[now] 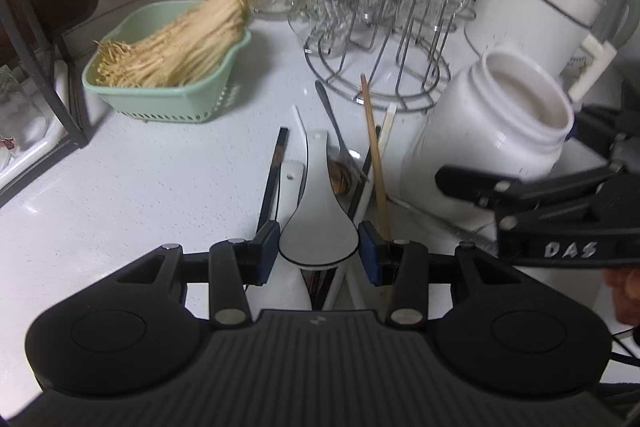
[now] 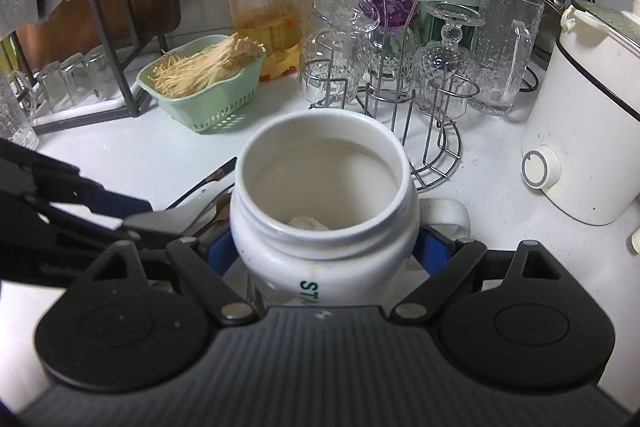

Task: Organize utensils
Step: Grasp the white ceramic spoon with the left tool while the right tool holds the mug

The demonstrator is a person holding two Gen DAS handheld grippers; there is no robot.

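Two claws: right claw (image 2: 326, 251) clamps the white ceramic jar (image 2: 324, 195) lettered "STA"; left claw (image 1: 319, 247) half-open astride the white ceramic spoon (image 1: 318, 219).

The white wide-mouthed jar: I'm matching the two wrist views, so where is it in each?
Left wrist: white wide-mouthed jar at right, tilted.
Right wrist: jar at centre, between the right gripper pads.
Shared landmark: green plastic basket behind, to the left.
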